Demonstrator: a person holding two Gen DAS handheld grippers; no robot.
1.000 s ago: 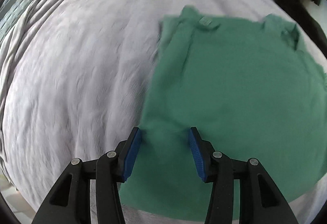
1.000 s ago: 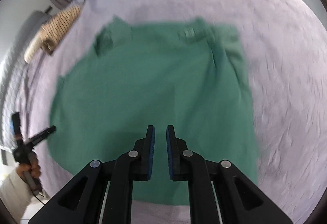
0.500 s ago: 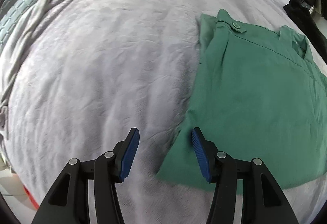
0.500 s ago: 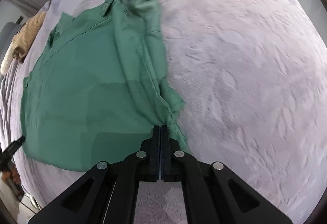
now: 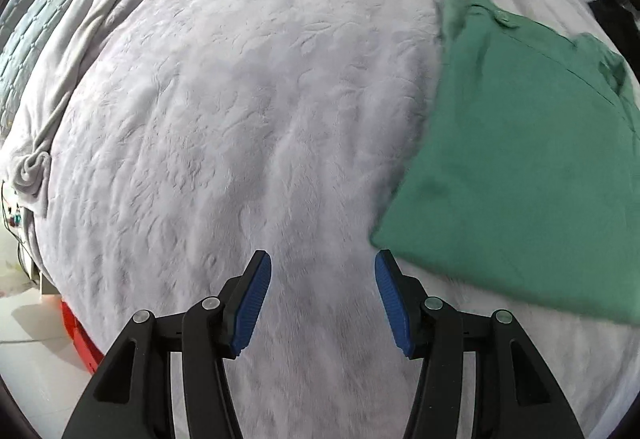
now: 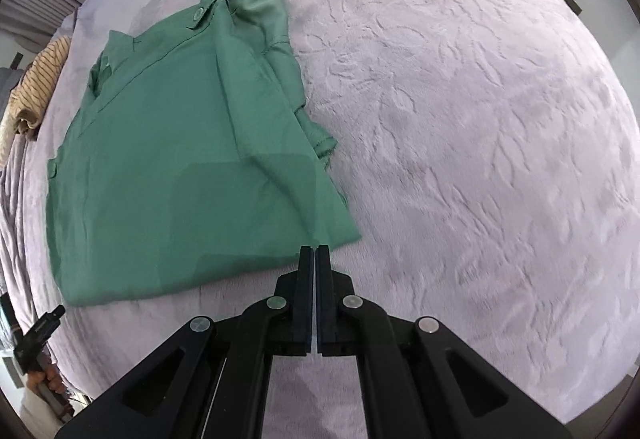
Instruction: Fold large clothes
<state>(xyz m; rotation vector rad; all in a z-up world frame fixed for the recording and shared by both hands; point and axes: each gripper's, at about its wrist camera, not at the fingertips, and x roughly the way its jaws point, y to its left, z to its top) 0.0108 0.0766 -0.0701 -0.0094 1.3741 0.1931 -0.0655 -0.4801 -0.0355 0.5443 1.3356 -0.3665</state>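
**Green shirt folded lengthwise on bed**

We find the folded green cotton shirt (image 6: pixel 192 159) flat on the lilac plush bedspread (image 6: pixel 460 119), long axis collar-far, hem-near. Left gripper (image 5: pixel 323 293) half open, empty; right gripper (image 6: pixel 315 253) closed, empty, at the hem.

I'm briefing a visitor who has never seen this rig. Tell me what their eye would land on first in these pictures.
The green shirt, folded flat on the pale lilac bedspread, stands out first, lying left of centre in the right wrist view. Next come the grippers: the right gripper is shut at the shirt's near corner, and the left gripper is open over bare bedspread beside the shirt.
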